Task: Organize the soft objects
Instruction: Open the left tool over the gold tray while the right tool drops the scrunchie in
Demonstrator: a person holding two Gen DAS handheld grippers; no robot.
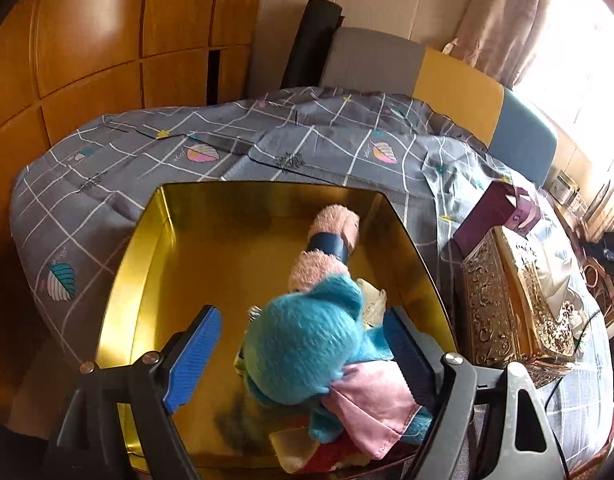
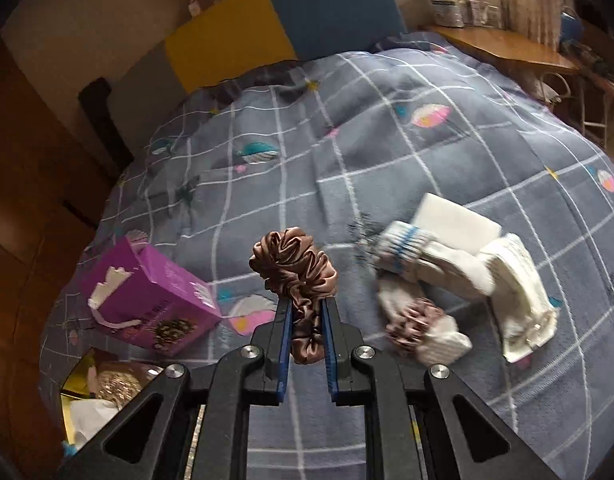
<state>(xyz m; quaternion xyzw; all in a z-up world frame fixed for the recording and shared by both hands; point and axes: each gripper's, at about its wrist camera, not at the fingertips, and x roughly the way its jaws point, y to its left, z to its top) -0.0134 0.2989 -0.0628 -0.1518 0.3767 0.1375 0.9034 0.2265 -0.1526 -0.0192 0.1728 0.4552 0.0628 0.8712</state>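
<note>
Pinching a brown satin scrunchie between its narrowed blue pads, the right claw holds it above the grey checked bedspread, the long axis running straight out beyond the fingertips. The left claw hangs spread wide over the gold metal tin, a blue plush toy lying lengthwise inside, touching the right pad.

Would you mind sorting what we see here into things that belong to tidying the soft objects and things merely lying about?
Part of the job:
brown scrunchie in the right gripper
blue plush toy between the open left gripper fingers
gold box
white socks
second scrunchie

Just lying about:
purple carton
ornate tissue box
white pad
</note>
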